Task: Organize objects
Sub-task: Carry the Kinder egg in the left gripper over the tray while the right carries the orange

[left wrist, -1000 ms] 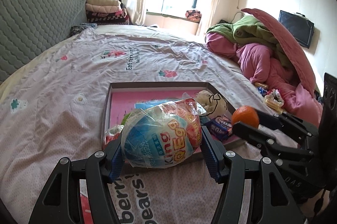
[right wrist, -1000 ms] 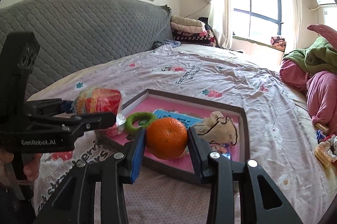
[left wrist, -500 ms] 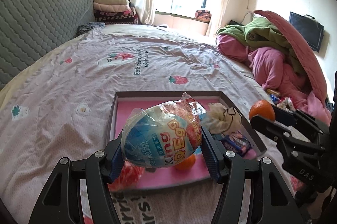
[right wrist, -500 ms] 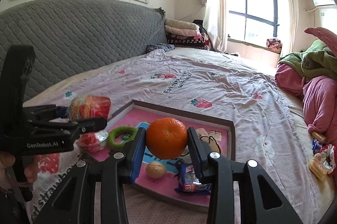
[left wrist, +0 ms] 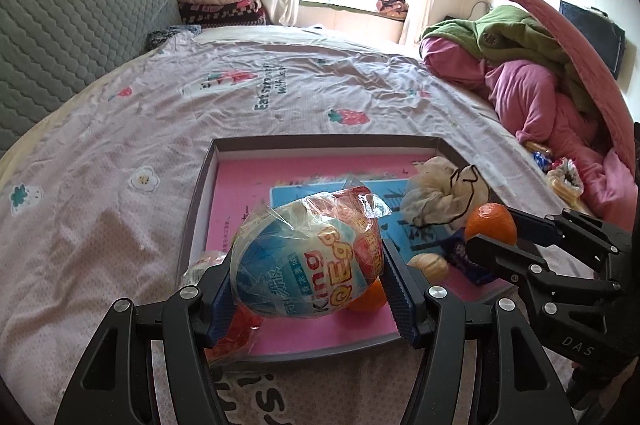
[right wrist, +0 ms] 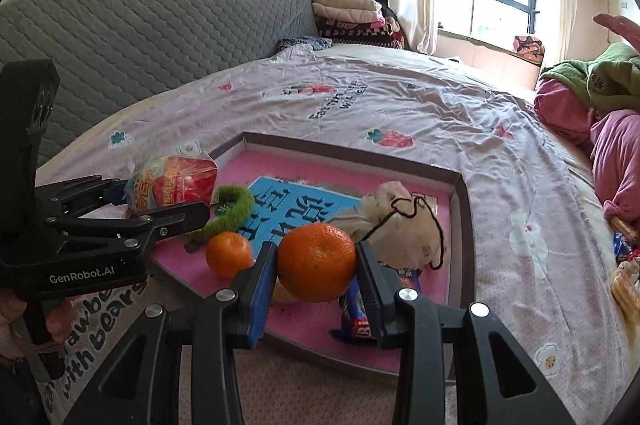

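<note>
My left gripper [left wrist: 308,279] is shut on a plastic-wrapped egg-shaped snack bag [left wrist: 308,265], held above the near left part of a shallow pink-lined tray [left wrist: 320,141]. From the right wrist view the same snack bag [right wrist: 172,181] shows in the left gripper [right wrist: 160,201]. My right gripper [right wrist: 316,265] is shut on an orange [right wrist: 316,261] above the tray's [right wrist: 460,193] near edge; the left wrist view shows that orange [left wrist: 490,223] at the right. In the tray lie a second orange [right wrist: 229,253], a green ring [right wrist: 232,211], a cream cloth pouch [right wrist: 404,229], a blue card [right wrist: 296,209] and a blue snack packet [right wrist: 360,321].
The tray rests on a bed with a pale pink strawberry-print cover [left wrist: 280,81]. A grey quilted headboard [right wrist: 140,25] stands at the left. Pink and green bedding [left wrist: 532,65] is heaped at the right, with small wrapped snacks [left wrist: 560,177] beside it.
Both grippers have moved forward and down over the tray with their loads. More of the tray's contents show beneath them, including the second orange.
</note>
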`<state>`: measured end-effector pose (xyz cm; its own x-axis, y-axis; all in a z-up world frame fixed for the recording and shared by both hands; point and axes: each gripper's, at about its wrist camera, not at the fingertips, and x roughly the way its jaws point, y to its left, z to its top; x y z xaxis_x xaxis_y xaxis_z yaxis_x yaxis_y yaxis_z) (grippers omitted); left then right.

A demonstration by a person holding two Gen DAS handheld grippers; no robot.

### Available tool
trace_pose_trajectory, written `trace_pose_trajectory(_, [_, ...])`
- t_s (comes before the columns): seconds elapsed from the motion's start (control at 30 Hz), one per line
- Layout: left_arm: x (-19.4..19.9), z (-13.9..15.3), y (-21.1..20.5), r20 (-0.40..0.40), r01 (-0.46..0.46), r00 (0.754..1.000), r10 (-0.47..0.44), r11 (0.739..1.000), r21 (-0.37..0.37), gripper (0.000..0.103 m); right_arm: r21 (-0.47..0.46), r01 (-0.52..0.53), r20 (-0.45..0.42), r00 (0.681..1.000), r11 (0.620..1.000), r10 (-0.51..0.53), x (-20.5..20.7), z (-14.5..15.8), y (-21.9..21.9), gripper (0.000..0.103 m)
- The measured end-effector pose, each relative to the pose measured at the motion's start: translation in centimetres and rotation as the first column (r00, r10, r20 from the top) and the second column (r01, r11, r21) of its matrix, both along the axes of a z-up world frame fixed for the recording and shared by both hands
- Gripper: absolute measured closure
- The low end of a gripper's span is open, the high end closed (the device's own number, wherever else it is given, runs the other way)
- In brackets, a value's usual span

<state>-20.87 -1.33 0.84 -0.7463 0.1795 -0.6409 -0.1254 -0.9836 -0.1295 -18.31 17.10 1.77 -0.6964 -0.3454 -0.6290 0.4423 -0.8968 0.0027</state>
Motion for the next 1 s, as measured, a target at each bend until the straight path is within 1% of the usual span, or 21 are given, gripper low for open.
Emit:
trace_pose_trajectory(0.13, [0.0,-0.3,-0.3,0.000,-0.001,1.000,0.001,1.000,0.003,0.038,0.009,0.004,0.019,1.000,1.000,-0.004,0.0,-0.9,-0.1,0.063])
trace_pose_trajectory(0.33, [0.2,-0.8,0.5,-0.018,0.006,1.000,-0.007,0.999,-0.052,0.038,0.024,0.008,0.041,0.999,1.000,-0.009,0.0,-2.0,-0.1,0.063])
trace_pose_trajectory(0.47, [0.6,-1.0,1.2,-0.021,0.018,1.000,-0.020,0.997,-0.069,0.038,0.033,0.008,0.042,0.999,0.999,-0.010,0.1,-2.2,-0.2,0.063])
trace_pose_trajectory(0.63, [0.5,-1.4,1.7,-0.012,0.027,1.000,-0.028,0.997,-0.073,0.038,0.044,0.008,0.039,0.999,0.999,-0.010,0.1,-2.3,-0.2,0.063])
trace_pose_trajectory(0.8, [0.1,-2.0,1.8,0.008,0.030,1.000,-0.029,0.998,-0.056,0.037,0.063,0.002,0.035,0.999,0.998,-0.004,0.1,-2.4,-0.5,0.063])
trace_pose_trajectory(1.0, [0.2,-2.2,1.8,0.011,0.028,1.000,-0.027,0.999,-0.045,0.037,0.083,-0.008,0.032,0.999,0.997,0.005,0.3,-2.7,-0.9,0.063])
